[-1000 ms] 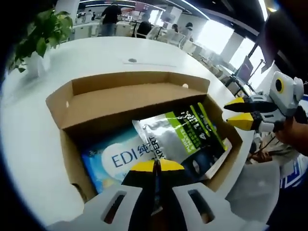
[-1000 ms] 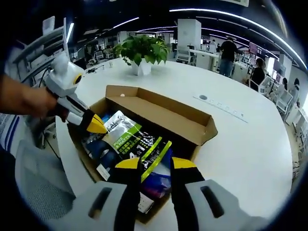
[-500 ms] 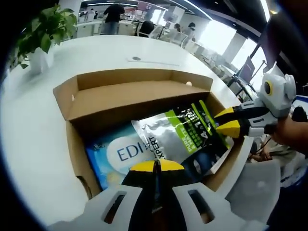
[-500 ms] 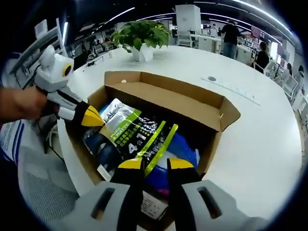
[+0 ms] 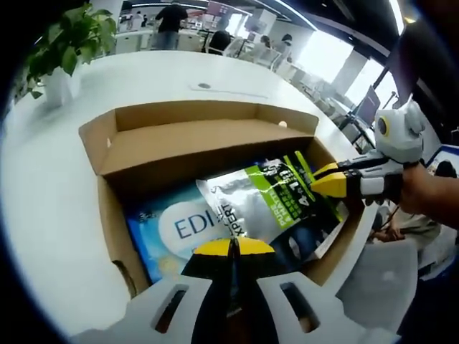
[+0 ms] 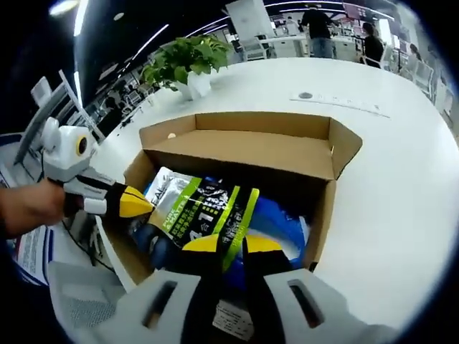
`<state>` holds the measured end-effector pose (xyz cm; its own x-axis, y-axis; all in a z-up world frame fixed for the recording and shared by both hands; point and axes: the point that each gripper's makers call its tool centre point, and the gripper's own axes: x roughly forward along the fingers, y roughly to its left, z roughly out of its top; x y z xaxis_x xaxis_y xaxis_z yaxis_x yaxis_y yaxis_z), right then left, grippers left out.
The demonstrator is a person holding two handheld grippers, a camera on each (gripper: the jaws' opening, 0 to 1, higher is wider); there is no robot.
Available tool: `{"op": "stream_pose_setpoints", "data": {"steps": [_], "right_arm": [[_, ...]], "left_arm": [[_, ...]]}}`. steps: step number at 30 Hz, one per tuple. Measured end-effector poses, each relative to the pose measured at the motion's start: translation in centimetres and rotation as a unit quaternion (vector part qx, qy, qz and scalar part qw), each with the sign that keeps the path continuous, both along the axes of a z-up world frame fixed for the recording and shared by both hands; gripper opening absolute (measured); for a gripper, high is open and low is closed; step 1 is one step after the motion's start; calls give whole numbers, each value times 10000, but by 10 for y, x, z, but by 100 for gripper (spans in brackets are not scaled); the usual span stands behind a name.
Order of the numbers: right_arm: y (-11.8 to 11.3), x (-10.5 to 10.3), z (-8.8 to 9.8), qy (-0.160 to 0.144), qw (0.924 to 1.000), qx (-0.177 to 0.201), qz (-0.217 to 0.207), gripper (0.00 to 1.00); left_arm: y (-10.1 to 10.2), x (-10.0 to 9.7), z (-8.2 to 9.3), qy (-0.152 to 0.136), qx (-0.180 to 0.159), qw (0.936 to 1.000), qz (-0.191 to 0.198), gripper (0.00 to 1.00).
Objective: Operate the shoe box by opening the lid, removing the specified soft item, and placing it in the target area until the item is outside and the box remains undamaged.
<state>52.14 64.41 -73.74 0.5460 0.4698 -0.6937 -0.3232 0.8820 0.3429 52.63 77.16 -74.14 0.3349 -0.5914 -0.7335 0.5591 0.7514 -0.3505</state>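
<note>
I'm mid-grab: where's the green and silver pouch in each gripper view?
Left gripper view: the green and silver pouch lies right of centre inside the open box, the right gripper at its right edge.
Right gripper view: the pouch lies at centre-left, just above this gripper's jaws.
Shared landmark: the potted plant.

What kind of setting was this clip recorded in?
Most likely an open-plan office: a large white round table holds the shoe box and a potted plant, with rows of desks and people under strip lights behind.
</note>
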Motion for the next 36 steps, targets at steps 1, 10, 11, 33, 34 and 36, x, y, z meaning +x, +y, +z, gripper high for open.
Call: {"op": "stream_pose_setpoints", "data": {"steps": [1,10,11,33,34,36], "right_arm": [[0,1,1,-32,10000,29,-18,8],[9,-1,1,55,9990,432,-56,0],[8,-1,1,49,9991,425,-69,0],[6,2,26,1,9999,139,20,0],[6,3,28,-14,9999,144,14,0],[5,3,33,-50,9999,147,1,0]], "left_arm": [[0,0,0,8,-6,10000,11,0],[-1,2,1,-32,17,10000,-18,0],[-1,2,1,-37,18,10000,-26,0],[-3,0,34,-246,-80,9995,-183,0],[-3,0,37,-277,-86,9994,-183,0],[-3,1,41,-318,-113,9993,-186,0]]}}
